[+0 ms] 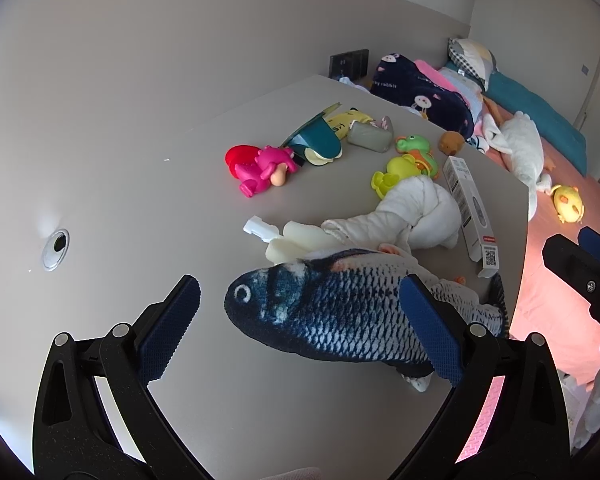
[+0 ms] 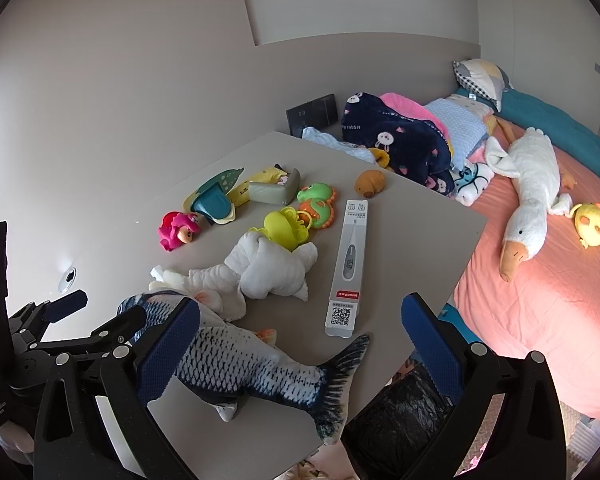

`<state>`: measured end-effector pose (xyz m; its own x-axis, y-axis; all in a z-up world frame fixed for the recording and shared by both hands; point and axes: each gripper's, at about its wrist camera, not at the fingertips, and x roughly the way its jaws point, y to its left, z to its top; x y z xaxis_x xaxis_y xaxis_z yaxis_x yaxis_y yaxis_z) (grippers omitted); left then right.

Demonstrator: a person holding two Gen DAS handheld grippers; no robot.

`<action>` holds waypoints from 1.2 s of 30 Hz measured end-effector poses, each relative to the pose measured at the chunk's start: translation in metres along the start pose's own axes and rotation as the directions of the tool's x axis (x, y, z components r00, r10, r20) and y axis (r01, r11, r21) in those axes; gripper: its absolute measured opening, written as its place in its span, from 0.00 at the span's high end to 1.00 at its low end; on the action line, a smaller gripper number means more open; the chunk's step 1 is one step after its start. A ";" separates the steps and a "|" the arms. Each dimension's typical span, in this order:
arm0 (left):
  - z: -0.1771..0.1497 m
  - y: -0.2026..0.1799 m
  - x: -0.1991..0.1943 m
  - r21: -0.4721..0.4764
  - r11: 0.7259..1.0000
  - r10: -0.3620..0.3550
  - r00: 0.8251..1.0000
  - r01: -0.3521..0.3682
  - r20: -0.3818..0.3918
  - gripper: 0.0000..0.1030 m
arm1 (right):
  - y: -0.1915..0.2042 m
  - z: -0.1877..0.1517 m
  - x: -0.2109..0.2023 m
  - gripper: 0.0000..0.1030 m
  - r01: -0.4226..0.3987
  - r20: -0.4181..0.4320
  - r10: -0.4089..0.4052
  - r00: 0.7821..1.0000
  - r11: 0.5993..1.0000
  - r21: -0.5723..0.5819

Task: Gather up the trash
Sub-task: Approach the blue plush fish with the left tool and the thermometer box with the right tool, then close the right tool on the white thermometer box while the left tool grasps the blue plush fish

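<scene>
— Where are your two grippers sitting right now?

— Your left gripper (image 1: 300, 328) is hovering released, its fingers spread wide to either side of the plush fish (image 1: 332, 308), which is lying on the surface (image 1: 148, 184). The right-hand pad (image 1: 428, 328) is overlapping the fish's flank; I cannot tell whether it is touching. Your right gripper (image 2: 300, 356) is also hanging released, over the fish's tail end, near the surface's 5 o'clock corner.

— And the trash?

— The thermometer box (image 2: 348, 268) is lying flat, running from 12 toward 6 o'clock, just beyond the fish's tail in the right wrist view. A crumpled white cloth (image 2: 272, 268) is resting at its 9 o'clock side. Farther back, toward 11 o'clock, a pink toy (image 2: 176, 232), a yellow toy (image 2: 284, 228) and a green toy (image 2: 316, 196) are sitting in a cluster. At 5 o'clock, below the surface's edge, a black bag (image 2: 400, 416) is showing. A plush goose (image 2: 528, 200) is lying on the bed (image 2: 532, 308) at 2 o'clock.
</scene>
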<state>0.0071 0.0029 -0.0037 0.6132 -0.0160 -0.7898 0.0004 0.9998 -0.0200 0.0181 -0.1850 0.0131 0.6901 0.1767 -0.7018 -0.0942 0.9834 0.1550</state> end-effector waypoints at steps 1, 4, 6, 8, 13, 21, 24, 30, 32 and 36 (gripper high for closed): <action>0.000 0.000 0.000 0.000 1.000 -0.001 1.000 0.001 0.000 0.06 | -0.001 0.001 -0.001 0.02 0.000 -0.001 0.000 1.000 1.000 -0.001; 0.000 -0.001 0.000 -0.001 1.000 -0.001 1.000 0.001 -0.001 0.06 | -0.001 0.000 0.000 0.02 0.000 -0.002 0.000 1.000 1.000 0.000; 0.000 -0.001 0.000 -0.001 1.000 0.001 1.000 -0.001 0.001 0.06 | -0.001 0.000 0.000 0.02 0.000 -0.002 0.000 1.000 1.000 0.000; 0.000 -0.001 0.000 -0.001 1.000 0.000 1.000 0.000 0.000 0.06 | -0.002 0.001 -0.002 0.02 0.000 -0.002 0.000 1.000 1.000 0.001; -0.001 -0.002 0.002 0.003 1.000 0.001 1.000 -0.001 -0.005 0.06 | -0.002 0.000 0.000 0.02 0.001 -0.002 -0.001 1.000 1.000 0.001; -0.002 -0.004 0.003 0.009 1.000 -0.003 1.000 0.003 -0.007 0.06 | -0.003 0.003 -0.002 0.02 0.000 -0.002 0.000 1.000 1.000 0.003; -0.001 -0.006 0.004 0.013 1.000 -0.007 1.000 0.007 -0.009 0.06 | -0.005 0.002 -0.002 0.02 0.000 -0.005 0.000 1.000 1.000 0.005; 0.000 -0.012 0.013 0.036 0.999 -0.015 1.000 0.016 -0.025 0.06 | -0.013 0.000 0.002 0.02 0.003 -0.025 -0.003 1.000 1.000 0.027; 0.001 -0.014 0.018 0.040 0.999 -0.018 0.999 0.019 -0.037 0.06 | -0.016 0.000 0.004 0.02 0.004 -0.031 -0.003 1.000 0.999 0.034; 0.001 -0.019 0.028 0.059 0.998 -0.021 0.998 0.024 -0.058 0.06 | -0.019 -0.001 0.009 0.02 0.008 -0.039 -0.007 0.999 0.999 0.041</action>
<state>0.0252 -0.0169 -0.0252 0.5658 -0.0377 -0.8237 0.0620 0.9981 -0.0032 0.0252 -0.2023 0.0028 0.6622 0.1716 -0.7294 -0.0588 0.9823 0.1777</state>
